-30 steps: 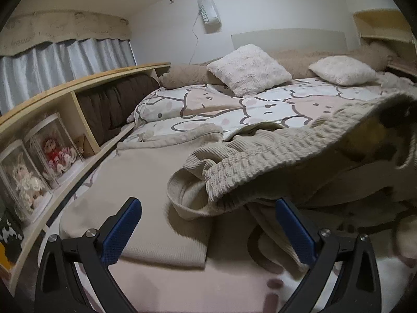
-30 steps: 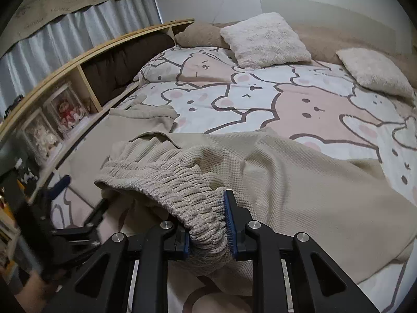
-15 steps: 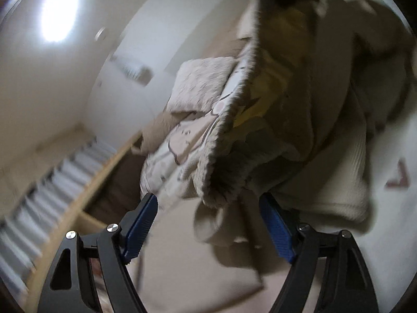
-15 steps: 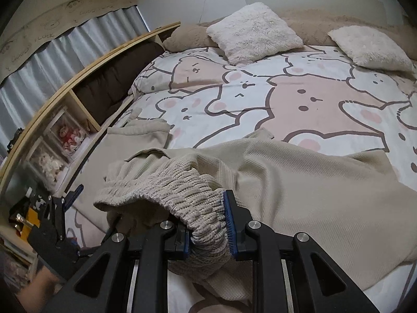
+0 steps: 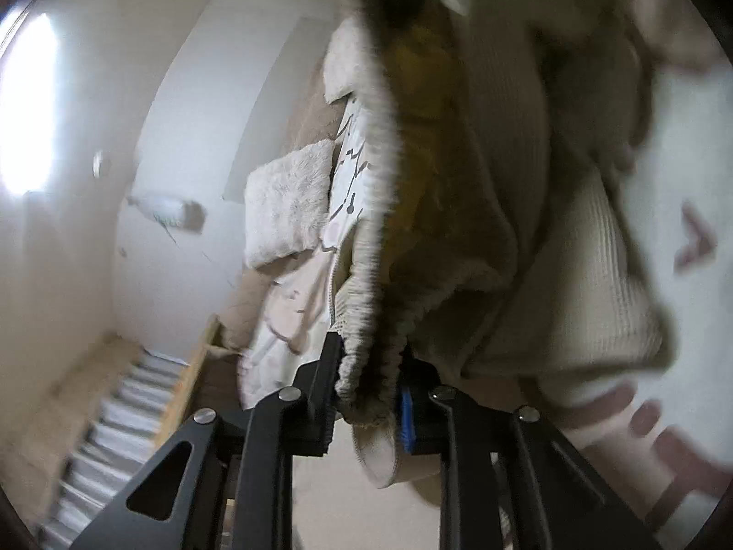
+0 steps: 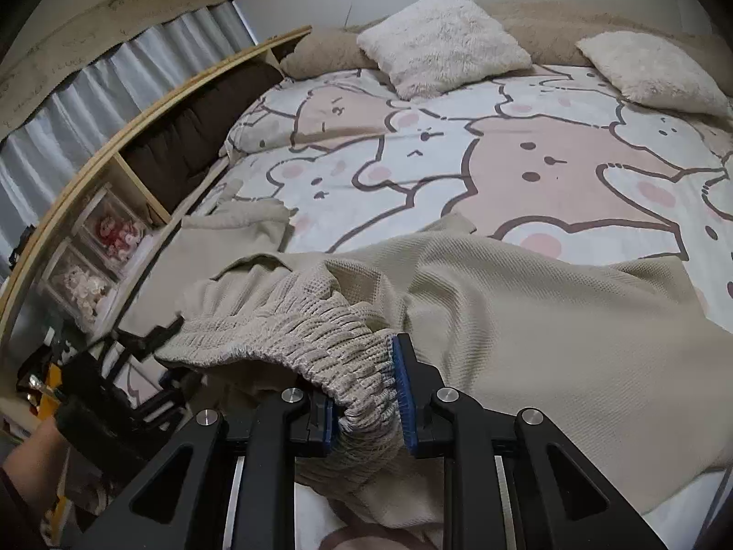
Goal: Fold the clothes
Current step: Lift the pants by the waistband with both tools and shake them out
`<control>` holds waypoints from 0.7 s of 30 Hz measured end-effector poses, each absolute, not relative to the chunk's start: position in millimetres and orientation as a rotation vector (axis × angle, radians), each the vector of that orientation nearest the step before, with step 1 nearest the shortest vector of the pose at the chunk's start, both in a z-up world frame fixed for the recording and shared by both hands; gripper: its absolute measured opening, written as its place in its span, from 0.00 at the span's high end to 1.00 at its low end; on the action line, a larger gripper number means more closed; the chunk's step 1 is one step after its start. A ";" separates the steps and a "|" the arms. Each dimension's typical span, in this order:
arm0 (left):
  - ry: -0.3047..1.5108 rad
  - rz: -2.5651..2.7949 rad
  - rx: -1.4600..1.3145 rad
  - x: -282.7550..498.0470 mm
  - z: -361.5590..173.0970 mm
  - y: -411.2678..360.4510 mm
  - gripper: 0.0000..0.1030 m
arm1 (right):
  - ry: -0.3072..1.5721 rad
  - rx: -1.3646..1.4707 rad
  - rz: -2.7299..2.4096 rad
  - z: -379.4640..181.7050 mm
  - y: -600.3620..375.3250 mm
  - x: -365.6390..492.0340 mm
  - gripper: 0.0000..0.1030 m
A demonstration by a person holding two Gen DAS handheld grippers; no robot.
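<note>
Rolled onto its side since a second ago, our left gripper (image 5: 369, 382) is closing on the waistband (image 6: 293, 334).
Left of the beige trousers (image 6: 527, 321) on the bed (image 6: 504, 151), its grip looks shallow and may slip; our right gripper (image 6: 364, 396) pinches the waistband's other end.

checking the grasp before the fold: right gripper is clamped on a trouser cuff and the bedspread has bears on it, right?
Not quite. The right gripper is clamped on the gathered elastic waistband of the beige trousers, not a cuff; the right wrist view shows the ruched band between its pads. The bedspread does have bears on it.
</note>
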State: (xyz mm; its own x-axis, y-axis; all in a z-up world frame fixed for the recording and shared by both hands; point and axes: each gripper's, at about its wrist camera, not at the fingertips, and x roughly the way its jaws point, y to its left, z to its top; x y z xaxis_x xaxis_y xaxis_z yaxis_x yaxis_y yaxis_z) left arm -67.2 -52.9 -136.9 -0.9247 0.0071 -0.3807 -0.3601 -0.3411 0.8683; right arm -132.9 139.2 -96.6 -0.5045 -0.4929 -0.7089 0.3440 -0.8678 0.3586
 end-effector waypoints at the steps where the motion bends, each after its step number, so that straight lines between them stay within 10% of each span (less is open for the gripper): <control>1: 1.567 2.392 -0.484 -71.1 -123.8 -49.7 0.80 | -0.215 1.183 -2.363 -95.5 140.0 -132.7 0.78; 4: 1.310 2.492 -0.528 -88.0 -81.7 -41.9 0.80 | -0.160 1.083 -2.431 -84.1 152.6 -121.0 0.67; 6: 1.120 2.546 -0.561 -101.3 -53.3 -38.0 0.80 | -0.142 1.023 -2.494 -77.3 166.0 -111.5 0.22; 12: 0.571 2.599 -0.613 -118.3 0.4 -4.5 0.80 | -0.125 0.885 -2.597 -64.8 194.9 -63.8 0.21; 21: 0.237 2.531 -0.490 -126.7 60.6 58.1 0.80 | 0.073 0.784 -2.599 -91.3 144.3 20.6 0.21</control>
State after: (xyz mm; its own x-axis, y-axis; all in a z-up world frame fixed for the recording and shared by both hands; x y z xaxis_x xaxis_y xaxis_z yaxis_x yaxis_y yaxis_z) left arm -126.7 58.1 60.6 -0.7846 0.4814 -0.3908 -0.5455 -0.8355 0.0660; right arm 20.6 144.3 -91.3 -0.7516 -0.3804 -0.5389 0.4103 -0.9093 0.0697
